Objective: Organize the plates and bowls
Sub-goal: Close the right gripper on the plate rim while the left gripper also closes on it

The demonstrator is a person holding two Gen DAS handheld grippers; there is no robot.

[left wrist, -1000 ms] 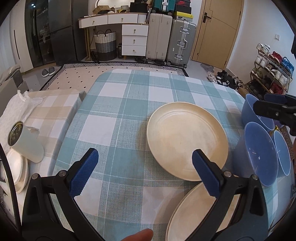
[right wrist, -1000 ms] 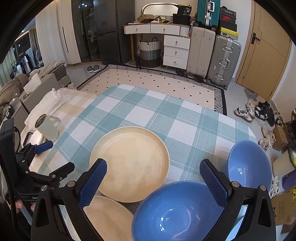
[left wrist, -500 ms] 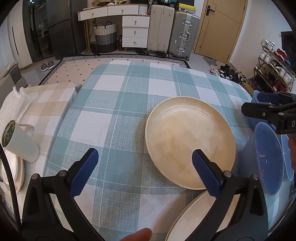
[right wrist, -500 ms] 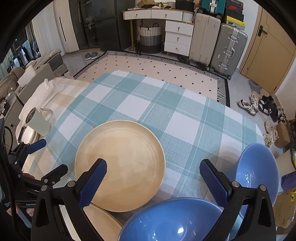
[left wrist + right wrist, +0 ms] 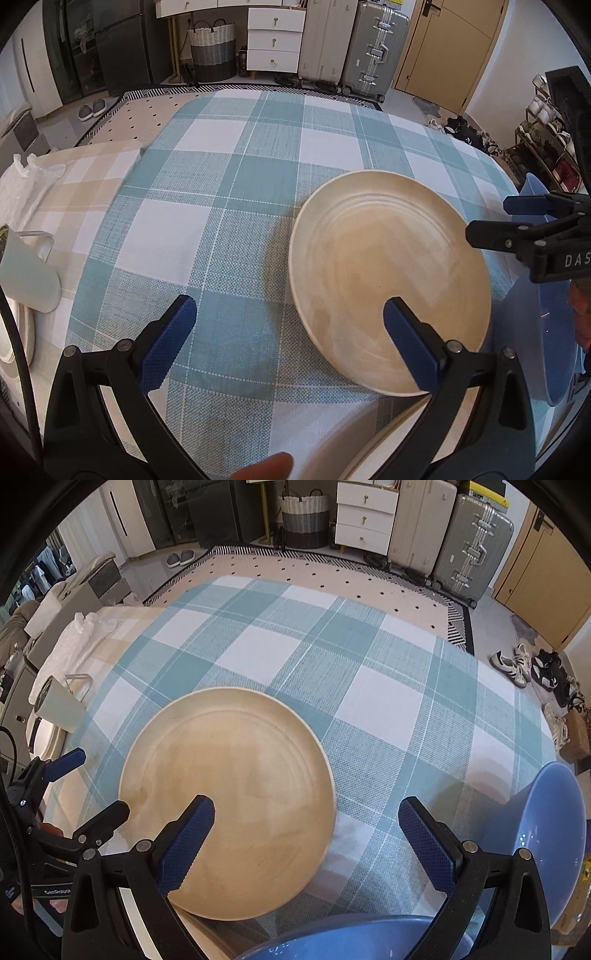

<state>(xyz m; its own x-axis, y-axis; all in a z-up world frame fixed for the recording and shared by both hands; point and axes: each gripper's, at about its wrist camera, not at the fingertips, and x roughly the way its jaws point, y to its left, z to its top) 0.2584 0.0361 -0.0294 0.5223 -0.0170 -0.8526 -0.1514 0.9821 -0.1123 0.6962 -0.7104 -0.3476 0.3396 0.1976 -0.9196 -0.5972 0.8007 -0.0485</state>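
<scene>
— Hovering over the checked tablecloth (image 5: 207, 236), why is the left gripper (image 5: 288, 347) spread so wide with nothing in it?

— My guess is that it is lining up on the cream plate (image 5: 388, 280). That plate lies flat just ahead and to the right of its right fingertip, whose pad overlaps the near rim in the wrist view; I cannot tell whether they touch.

— And the right gripper (image 5: 306, 842)?

— Spread apart too, and empty. The same plate sits ahead of its left finger. One blue bowl (image 5: 554, 834) stands just right of its right finger, another blue bowl (image 5: 351, 941) directly beneath it.

— Is there a second plate?

— Yes, a rim (image 5: 373, 450) shows under the left gripper, close to the first. Stacking those two looks like the step in hand, bowls likely after.

— Anything in the way?

— A pale mug (image 5: 27, 273) stands well off to the left, clear of both tools.
</scene>
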